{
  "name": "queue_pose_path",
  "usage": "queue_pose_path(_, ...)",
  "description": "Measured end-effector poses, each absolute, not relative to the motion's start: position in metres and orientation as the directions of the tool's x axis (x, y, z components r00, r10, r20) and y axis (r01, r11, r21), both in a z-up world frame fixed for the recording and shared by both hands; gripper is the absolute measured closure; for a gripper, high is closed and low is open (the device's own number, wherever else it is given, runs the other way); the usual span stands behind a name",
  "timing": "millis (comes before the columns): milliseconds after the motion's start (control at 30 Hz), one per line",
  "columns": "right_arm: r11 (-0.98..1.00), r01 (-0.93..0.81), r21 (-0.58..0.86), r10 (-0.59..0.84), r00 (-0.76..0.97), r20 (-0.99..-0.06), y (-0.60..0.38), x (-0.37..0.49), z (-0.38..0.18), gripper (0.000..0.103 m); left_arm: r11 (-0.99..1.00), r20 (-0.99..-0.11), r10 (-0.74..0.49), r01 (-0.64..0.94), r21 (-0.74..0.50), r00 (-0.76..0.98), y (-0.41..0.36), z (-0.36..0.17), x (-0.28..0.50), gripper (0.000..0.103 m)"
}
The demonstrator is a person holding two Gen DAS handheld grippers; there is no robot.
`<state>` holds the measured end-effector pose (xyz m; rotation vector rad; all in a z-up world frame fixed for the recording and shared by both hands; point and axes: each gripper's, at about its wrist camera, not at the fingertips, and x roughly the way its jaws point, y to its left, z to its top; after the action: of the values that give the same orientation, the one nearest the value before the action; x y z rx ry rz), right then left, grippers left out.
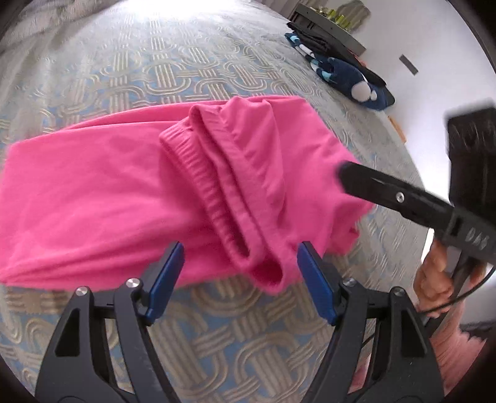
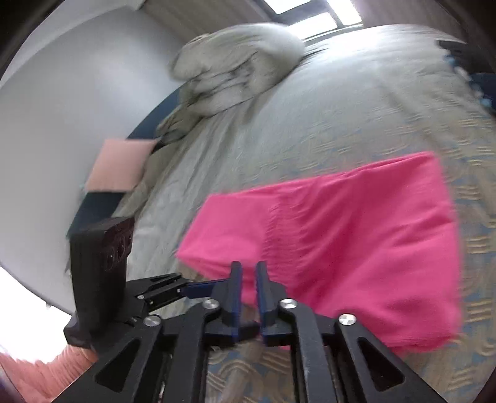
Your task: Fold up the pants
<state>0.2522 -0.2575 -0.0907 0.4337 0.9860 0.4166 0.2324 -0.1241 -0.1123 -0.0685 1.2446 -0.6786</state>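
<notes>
Bright pink pants [image 1: 130, 192] lie folded on the patterned bedspread [image 1: 155, 77], with the ribbed waistband [image 1: 198, 173] bunched on top near the middle. My left gripper [image 1: 238, 272] is open, its blue pads on either side of the near edge of the pants. My right gripper [image 1: 344, 173] reaches in from the right and touches the pants' right side. In the right wrist view the right gripper [image 2: 248, 279] has its jaws nearly together at the near edge of the pants [image 2: 356, 241]; whether any cloth sits between them is unclear. The left gripper [image 2: 173, 290] shows at the left.
A pile of dark and blue clothes [image 1: 347, 77] lies at the bed's far right edge by a dark shelf [image 1: 328, 28]. A rumpled grey duvet [image 2: 235, 65] sits at the head of the bed beside a pink pillow [image 2: 117, 166]. A white wall borders the bed.
</notes>
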Motion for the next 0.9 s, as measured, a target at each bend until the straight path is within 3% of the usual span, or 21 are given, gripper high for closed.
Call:
queue_pose_path(133,0.955,-0.014,0.296,0.254,0.550,-0.796,-0.283,0.237,-0.086,0.080,0.808,-0.837,-0.536,0.351,-0.472,0.108,-0.130,-0.127,0.251,0.027)
queue_pose_path(233,0.970,0.017,0.244,0.194,0.554,-0.810,-0.293,0.226,-0.088,0.072,0.806,-0.825,-0.553,0.322,-0.496,0.115,-0.131,-0.126,0.255,0.029)
queue_pose_path(267,0.972,0.026,0.235,0.182,0.553,-0.813,-0.297,0.223,-0.090,0.069,0.803,-0.821,-0.559,0.322,-0.501,0.118,-0.132,-0.124,0.255,0.037)
queue_pose_path(300,0.973,0.035,0.229,0.173,0.551,-0.816,-0.302,0.221,-0.092,0.068,0.805,-0.825,-0.552,0.336,-0.489,0.123,-0.134,-0.121,0.254,0.064)
queue_pose_path(333,0.973,0.046,0.226,0.165,0.549,-0.819,-0.305,0.220,-0.094,0.067,0.812,-0.838,-0.532,0.354,-0.464,0.121,-0.137,-0.120,0.252,0.082)
queue_pose_path(633,0.965,0.102,0.240,0.147,0.547,-0.824,-0.319,0.211,-0.099,0.065,0.831,-0.855,-0.453,0.467,-0.303,0.252,-0.156,-0.078,0.235,0.085)
queue_pose_path(833,0.971,0.071,0.226,0.150,0.558,-0.817,-0.318,0.200,-0.091,0.053,0.833,-0.827,-0.437,0.506,-0.223,0.355,-0.149,-0.034,0.247,0.085)
queue_pose_path(900,0.968,0.027,0.248,0.191,0.557,-0.808,-0.314,0.195,-0.090,0.044,0.842,-0.821,-0.419,0.503,-0.193,0.387,-0.140,-0.021,0.254,0.085)
